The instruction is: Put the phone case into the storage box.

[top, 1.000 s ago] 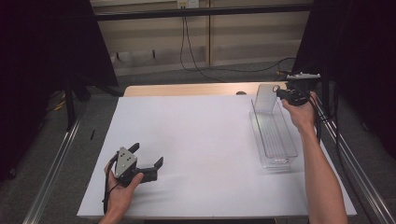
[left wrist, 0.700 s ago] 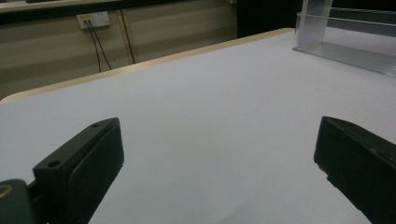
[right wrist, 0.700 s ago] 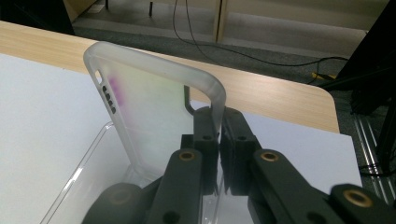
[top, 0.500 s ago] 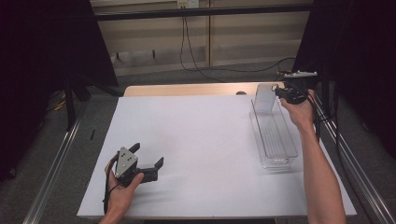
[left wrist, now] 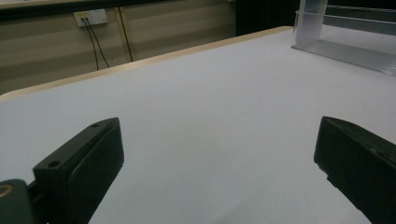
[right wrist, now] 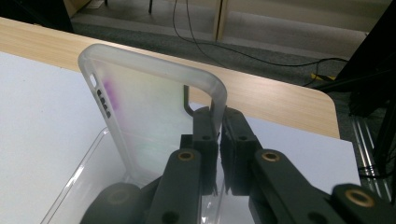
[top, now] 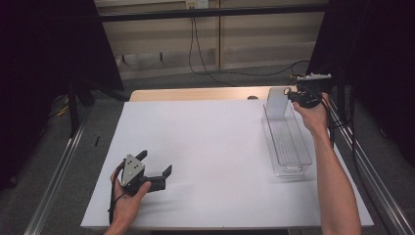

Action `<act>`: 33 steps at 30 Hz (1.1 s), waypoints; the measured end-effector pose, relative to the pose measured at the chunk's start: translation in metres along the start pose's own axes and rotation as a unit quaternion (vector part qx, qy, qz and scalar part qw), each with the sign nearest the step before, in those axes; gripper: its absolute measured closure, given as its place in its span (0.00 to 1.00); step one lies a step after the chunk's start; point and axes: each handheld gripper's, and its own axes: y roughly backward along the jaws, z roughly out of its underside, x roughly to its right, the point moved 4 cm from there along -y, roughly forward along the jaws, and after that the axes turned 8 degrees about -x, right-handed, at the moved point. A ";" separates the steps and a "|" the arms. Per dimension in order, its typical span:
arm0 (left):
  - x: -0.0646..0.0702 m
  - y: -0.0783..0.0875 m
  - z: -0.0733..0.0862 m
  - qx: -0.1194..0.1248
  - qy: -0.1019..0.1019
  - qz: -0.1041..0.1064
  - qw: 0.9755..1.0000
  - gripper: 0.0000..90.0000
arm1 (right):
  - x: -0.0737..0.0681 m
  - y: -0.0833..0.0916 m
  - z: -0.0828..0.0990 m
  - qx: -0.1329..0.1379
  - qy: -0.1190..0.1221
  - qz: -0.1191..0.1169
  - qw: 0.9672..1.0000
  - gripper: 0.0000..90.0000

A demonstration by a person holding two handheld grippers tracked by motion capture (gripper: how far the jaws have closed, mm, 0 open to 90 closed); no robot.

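Now the right gripper (right wrist: 218, 140) is clamped on a frosted phone case (top: 277, 102) standing upright at the far end of the clear tray (top: 288, 169). Left gripper (top: 157, 165), jaws apart, sits well away from tray w/ nothing between.

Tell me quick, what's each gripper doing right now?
Left gripper: open, holding nothing, low over the white table.
Right gripper: shut on the edge of the clear phone case, which stands upright in the clear tray.
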 end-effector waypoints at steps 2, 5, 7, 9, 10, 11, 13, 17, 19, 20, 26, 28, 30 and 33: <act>0.000 0.000 0.001 -0.001 0.003 0.000 1.000 0.02 | 0.000 0.000 0.000 0.001 -0.004 -0.003 1.000 0.94; -0.001 0.000 0.001 -0.001 0.005 -0.001 1.000 0.02 | 0.001 0.000 0.000 0.002 -0.005 -0.004 1.000 0.94; -0.001 0.001 0.001 -0.001 0.003 -0.001 1.000 0.02 | 0.000 -0.001 -0.001 0.004 -0.008 -0.004 1.000 0.90; -0.001 0.000 0.001 -0.001 0.002 -0.001 1.000 0.02 | -0.001 -0.001 0.000 0.002 -0.006 -0.008 1.000 0.91; -0.001 0.001 0.001 -0.001 0.000 -0.002 1.000 0.02 | -0.001 -0.001 0.000 0.003 -0.007 -0.006 1.000 0.90; -0.001 0.001 0.001 0.000 0.000 -0.004 1.000 0.02 | -0.001 -0.001 0.000 0.002 -0.009 -0.006 1.000 0.90; -0.002 0.001 0.000 0.001 0.002 -0.004 1.000 0.02 | -0.001 -0.001 0.000 0.003 -0.010 -0.006 1.000 0.88; -0.002 0.002 0.001 0.001 0.003 -0.005 1.000 0.02 | -0.001 0.000 -0.001 0.007 -0.018 -0.008 1.000 0.85; -0.002 0.002 0.001 0.002 0.004 -0.005 1.000 0.02 | -0.001 0.000 -0.001 0.007 -0.018 -0.008 1.000 0.81; -0.002 0.003 0.000 0.003 0.006 -0.008 1.000 0.02 | -0.001 0.000 -0.001 0.008 -0.020 -0.011 1.000 0.81; -0.004 0.004 0.000 0.005 0.007 -0.012 1.000 0.02 | -0.001 0.004 -0.001 0.013 -0.028 -0.014 0.999 0.72; -0.004 0.004 0.000 0.007 0.010 -0.012 1.000 0.02 | 0.000 0.006 -0.001 0.015 -0.031 -0.015 0.999 0.68; -0.004 0.004 0.000 0.007 0.011 -0.011 1.000 0.02 | 0.000 0.007 -0.001 0.017 -0.036 -0.014 0.999 0.67; -0.003 0.004 0.000 0.008 0.012 -0.009 1.000 0.02 | 0.001 0.008 0.000 0.020 -0.041 -0.016 0.999 0.56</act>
